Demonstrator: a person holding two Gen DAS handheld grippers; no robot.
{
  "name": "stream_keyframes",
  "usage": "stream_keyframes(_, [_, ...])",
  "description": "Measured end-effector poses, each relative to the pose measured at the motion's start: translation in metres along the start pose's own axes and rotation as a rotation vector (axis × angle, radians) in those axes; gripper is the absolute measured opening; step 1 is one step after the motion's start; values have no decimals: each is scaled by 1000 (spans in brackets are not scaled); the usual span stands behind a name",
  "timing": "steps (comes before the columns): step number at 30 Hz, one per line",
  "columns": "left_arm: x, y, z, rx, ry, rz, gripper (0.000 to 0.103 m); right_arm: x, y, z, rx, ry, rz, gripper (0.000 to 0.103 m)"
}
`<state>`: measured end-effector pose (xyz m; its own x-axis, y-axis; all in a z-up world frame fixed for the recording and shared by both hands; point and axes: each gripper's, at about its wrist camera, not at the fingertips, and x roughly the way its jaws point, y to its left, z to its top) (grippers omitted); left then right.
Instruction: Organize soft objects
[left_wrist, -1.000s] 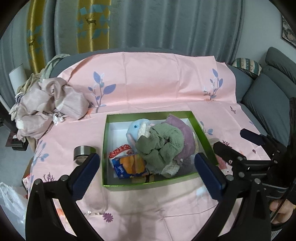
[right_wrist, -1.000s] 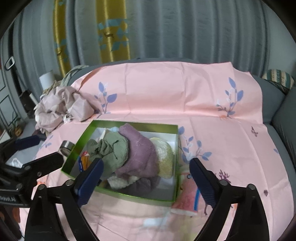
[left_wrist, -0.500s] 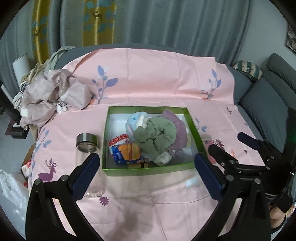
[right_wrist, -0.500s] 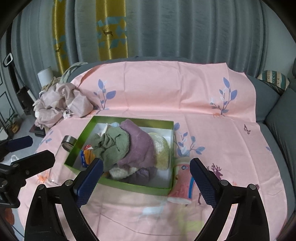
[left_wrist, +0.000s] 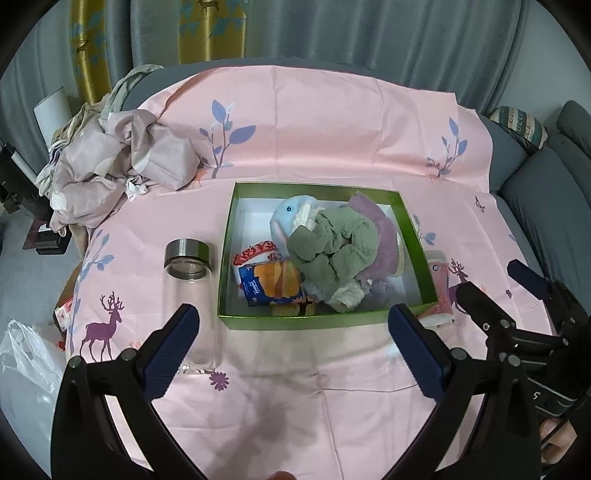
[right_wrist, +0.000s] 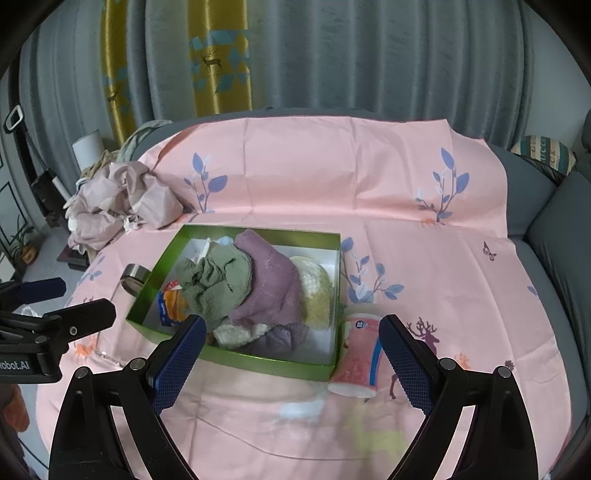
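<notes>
- Pink sheet (left_wrist: 332, 129) with leaf and deer prints covers the whole surface, a grey sofa (left_wrist: 546, 192) off to the right.
- A crumpled pile of pale mauve fabric (left_wrist: 110, 166) sits at the sheet's far-left corner, well apart from everything else.
- Centre stage, the green box (left_wrist: 317, 323), open-topped with a white inside, and it's packed on its right half.
- In the box: a purple plush cloth (right_wrist: 273, 291) lies across the middle, a green fuzzy cloth (left_wrist: 332, 247) bunched on top of it, a blue plush toy (left_wrist: 288, 218) poking out at the far side (one eye showing).
- A cream plush (right_wrist: 314, 288) is wedged against the box's right wall, beside the purple one.
- A blue-and-orange packet (left_wrist: 269, 284) and a red-patterned item (left_wrist: 255, 253) lie in the box's near-left part.
- Left gripper (left_wrist: 295, 350) hangs over the sheet just short of the box, fingers spread wide, nothing between them.
- Right gripper (right_wrist: 291, 365) hovers likewise at the box's near edge, fingers wide apart and empty.
- A clear glass bottle (left_wrist: 192, 295) with a metal collar lies just left of the box.
- A pink cup (right_wrist: 358, 354) lies tipped against the box's right near corner.
</notes>
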<state>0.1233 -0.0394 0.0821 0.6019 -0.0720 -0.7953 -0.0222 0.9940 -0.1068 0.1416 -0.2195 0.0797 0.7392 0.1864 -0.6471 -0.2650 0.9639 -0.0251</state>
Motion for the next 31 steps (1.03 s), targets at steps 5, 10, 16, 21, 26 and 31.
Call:
stream_keyframes(5, [6,-1,7,6,18,6,102,3,-3,0,-2,13,-6,95])
stream_keyframes(10, [18,0,16,7,47,19,102,15,-4,8,5,40,-8,95])
stream_keyframes(16, [34,3,22,-5,85,16,102,35,0,13,9,83,-12,95])
stream_keyframes(21, [42,7,25,-11,99,36,102,45,0,14,17,90,-16,95])
stream_keyframes(26, [45,11,25,-18,94,39,102,54,-3,13,34,104,-19,95])
stream_keyframes(31, [47,11,26,-16,95,32,102,55,-4,12,39,107,-19,95])
